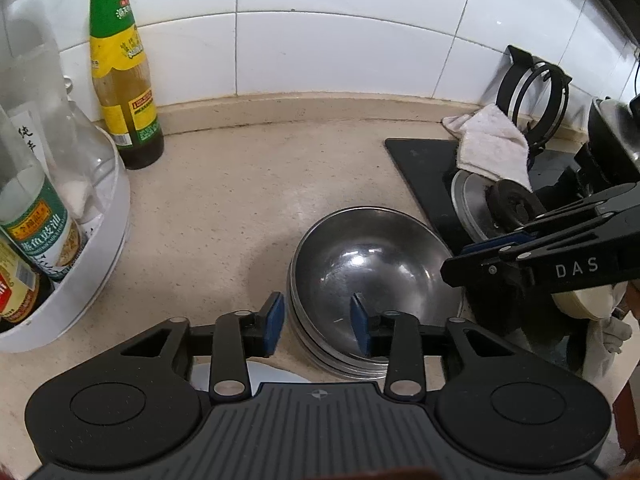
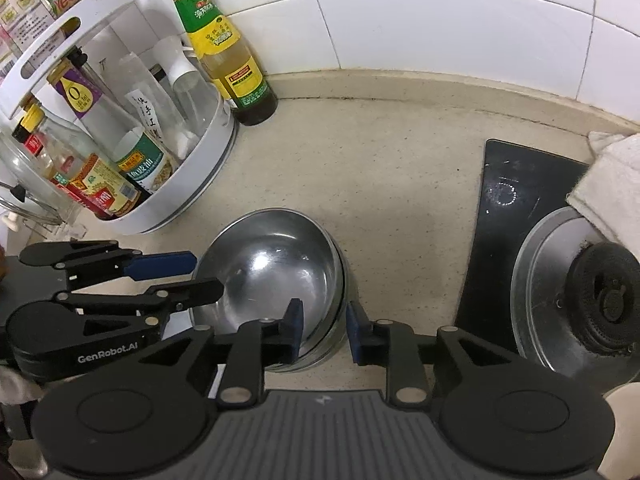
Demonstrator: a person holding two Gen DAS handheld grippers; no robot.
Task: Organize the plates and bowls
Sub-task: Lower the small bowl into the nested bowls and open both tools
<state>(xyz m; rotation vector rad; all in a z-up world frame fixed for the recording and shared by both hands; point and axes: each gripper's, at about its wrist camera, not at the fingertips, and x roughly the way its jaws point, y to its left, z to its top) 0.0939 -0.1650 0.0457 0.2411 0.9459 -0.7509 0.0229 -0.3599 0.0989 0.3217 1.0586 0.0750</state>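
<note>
A stack of round, glossy steel bowls (image 1: 372, 276) sits on the speckled beige counter (image 1: 224, 208) beside the black glass hob (image 2: 496, 216); the left gripper (image 1: 318, 326) and right gripper (image 2: 322, 330), both spread, each straddle its rim with 2 blue rubber pads (image 1: 274, 322); a white rack (image 2: 192, 184) holds bottles.

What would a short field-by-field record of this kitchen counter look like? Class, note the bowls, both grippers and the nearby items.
bowls: stack of steel bowls nested on the beige countertop
left gripper: open, fingers straddling the stack's left rim
right gripper: open, fingers straddling the stack's right rim
left of bowls: white condiment rack holding bottles
by wall: sauce bottle standing upright
right of bowls: black stove with a white cloth on it
</note>
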